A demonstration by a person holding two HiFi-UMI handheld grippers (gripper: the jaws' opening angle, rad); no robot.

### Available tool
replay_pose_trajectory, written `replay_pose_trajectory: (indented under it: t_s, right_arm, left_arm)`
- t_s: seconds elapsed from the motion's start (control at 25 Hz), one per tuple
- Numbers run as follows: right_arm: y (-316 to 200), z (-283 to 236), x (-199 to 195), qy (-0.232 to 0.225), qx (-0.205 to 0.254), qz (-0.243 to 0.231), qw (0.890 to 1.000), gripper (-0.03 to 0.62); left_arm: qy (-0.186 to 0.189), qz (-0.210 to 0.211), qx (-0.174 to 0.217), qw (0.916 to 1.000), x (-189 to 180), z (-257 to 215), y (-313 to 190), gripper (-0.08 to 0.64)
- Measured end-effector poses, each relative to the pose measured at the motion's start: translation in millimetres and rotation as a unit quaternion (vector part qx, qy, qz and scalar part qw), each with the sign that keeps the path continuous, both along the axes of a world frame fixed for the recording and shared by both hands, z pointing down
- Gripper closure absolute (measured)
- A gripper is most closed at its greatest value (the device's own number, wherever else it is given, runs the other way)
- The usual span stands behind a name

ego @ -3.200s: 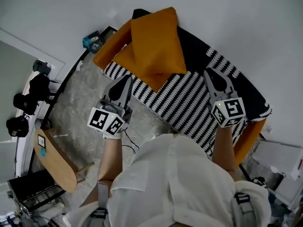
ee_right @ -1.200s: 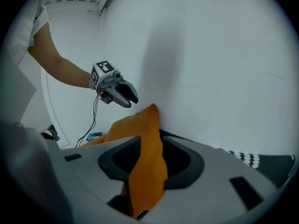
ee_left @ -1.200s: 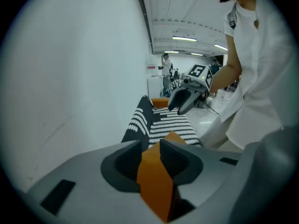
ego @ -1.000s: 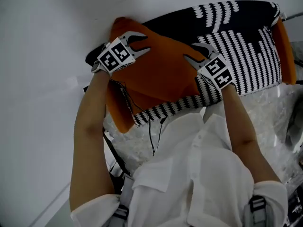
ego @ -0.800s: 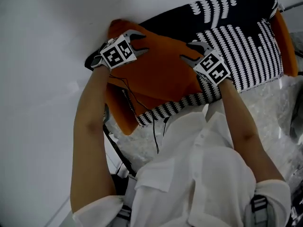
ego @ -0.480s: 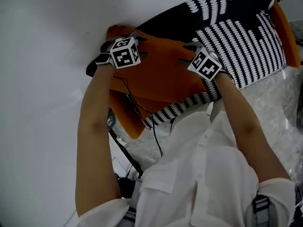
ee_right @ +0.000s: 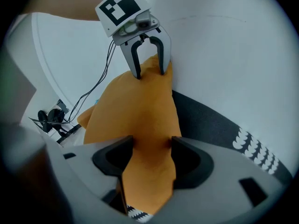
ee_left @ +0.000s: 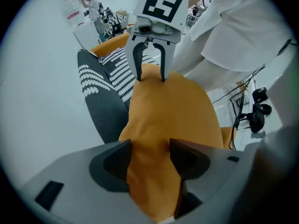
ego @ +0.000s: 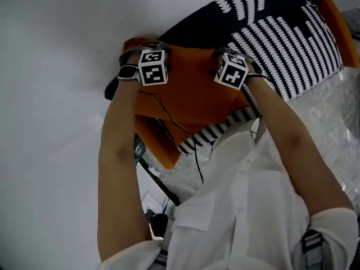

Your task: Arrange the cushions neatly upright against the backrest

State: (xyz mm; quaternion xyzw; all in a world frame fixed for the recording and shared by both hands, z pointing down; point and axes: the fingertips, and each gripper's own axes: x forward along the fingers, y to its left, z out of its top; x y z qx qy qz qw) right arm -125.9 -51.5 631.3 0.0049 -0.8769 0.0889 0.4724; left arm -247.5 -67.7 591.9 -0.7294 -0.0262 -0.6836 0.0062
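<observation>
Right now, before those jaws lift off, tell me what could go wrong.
1. The left gripper and right gripper have just been opening their jaws with the top edge of the cushion between them. Fabric touching the jaws may drag up as they lift, tilting it.
2. Once free, the soft cushion may slump off the backrest onto the seat.
3. The cable trailing across the cushion could snag it.

A black-and-white striped woven sofa (ego: 292, 44) stands against a white wall (ego: 56, 66). One orange fabric cushion (ego: 191, 94) rests at one end.
</observation>
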Motion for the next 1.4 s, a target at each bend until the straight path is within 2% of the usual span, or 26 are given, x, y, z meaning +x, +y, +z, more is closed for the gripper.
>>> replay_pose_trajectory:
  t_s: [0.16, 0.28, 0.44, 0.64, 0.76, 1.4]
  right_arm:
    - [-4, 8, -4, 0.01, -0.005, -0.001, 1.0, 0.333]
    - [-3, 11, -7, 0.011, -0.006, -0.004, 1.0, 0.354]
    - [-1, 9, -9, 0.021, -0.001, -0.004, 1.0, 0.413]
    - [4, 3, -13, 0.026, 0.002, -0.009, 1.0, 0.535]
    - [7, -1, -12, 0.023, 0.01, -0.012, 1.0, 0.572]
    - [33, -47, -8, 0.009, 0.042, -0.055, 0.998, 0.577]
  left_arm:
    - [-0.013, 0.009, -0.005, 0.9999, -1, 8, -1, 0.295]
    - [-0.02, 0.014, -0.008, 0.9997, -4, 13, 1, 0.324]
    - [-0.03, 0.012, -0.012, 0.9994, -7, 16, 5, 0.397]
    - [-0.037, -0.012, -0.021, 0.999, -10, 12, 9, 0.506]
    - [-0.04, -0.025, -0.02, 0.9987, -10, 9, 11, 0.534]
    - [-0.072, -0.064, 0.001, 0.9954, -9, -40, 41, 0.538]
